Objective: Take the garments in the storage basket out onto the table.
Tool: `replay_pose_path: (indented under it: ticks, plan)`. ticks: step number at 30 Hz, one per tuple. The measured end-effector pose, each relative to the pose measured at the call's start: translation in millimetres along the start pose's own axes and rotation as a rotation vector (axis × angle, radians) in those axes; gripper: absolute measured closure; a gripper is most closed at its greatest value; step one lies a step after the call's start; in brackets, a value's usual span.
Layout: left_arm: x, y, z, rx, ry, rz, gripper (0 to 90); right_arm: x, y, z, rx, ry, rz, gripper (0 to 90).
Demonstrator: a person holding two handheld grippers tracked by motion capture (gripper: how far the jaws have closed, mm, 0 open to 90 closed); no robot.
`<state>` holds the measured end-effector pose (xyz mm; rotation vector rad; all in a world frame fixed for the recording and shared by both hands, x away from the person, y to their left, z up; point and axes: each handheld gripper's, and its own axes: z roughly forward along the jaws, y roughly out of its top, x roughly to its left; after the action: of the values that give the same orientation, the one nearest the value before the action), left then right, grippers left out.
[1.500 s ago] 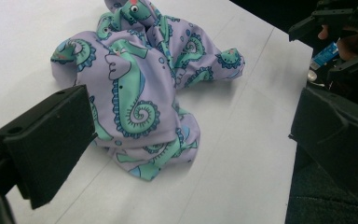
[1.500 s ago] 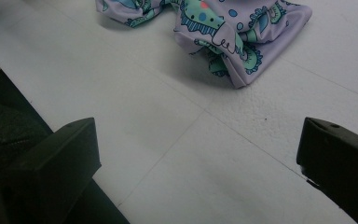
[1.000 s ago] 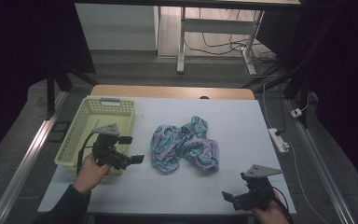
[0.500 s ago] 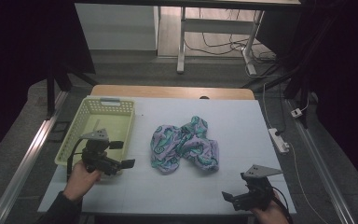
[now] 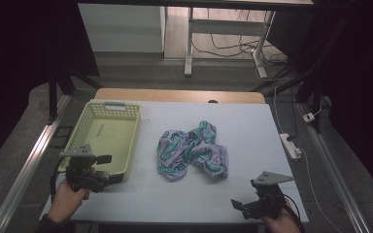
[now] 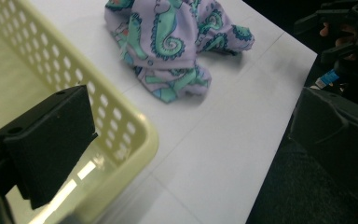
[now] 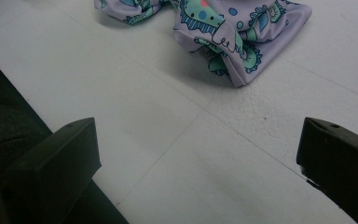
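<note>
- A crumpled lilac seahorse-print cloth (image 5: 193,150) lay mid-table, beside a yellow basket (image 5: 104,135).
- The left gripper (image 5: 108,170) hung wide-jawed at the basket's near corner.
- The right gripper (image 5: 239,207) gaped over the table's (image 5: 272,126) front edge.

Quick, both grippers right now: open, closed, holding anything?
Left gripper: open, empty, by the basket corner.
Right gripper: open, empty, short of the cloth.
</note>
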<state>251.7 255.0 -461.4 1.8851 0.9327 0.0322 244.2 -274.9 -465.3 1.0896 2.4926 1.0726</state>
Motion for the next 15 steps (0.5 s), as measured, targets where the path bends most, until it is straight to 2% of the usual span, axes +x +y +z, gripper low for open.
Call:
replay_pose_path:
  ticks: [15]
  plan:
    - [3.3,-32.9,-24.4,-0.007,0.022,-0.056,0.0,0.8,0.5,0.6,0.004,-0.012,-0.003,0.0]
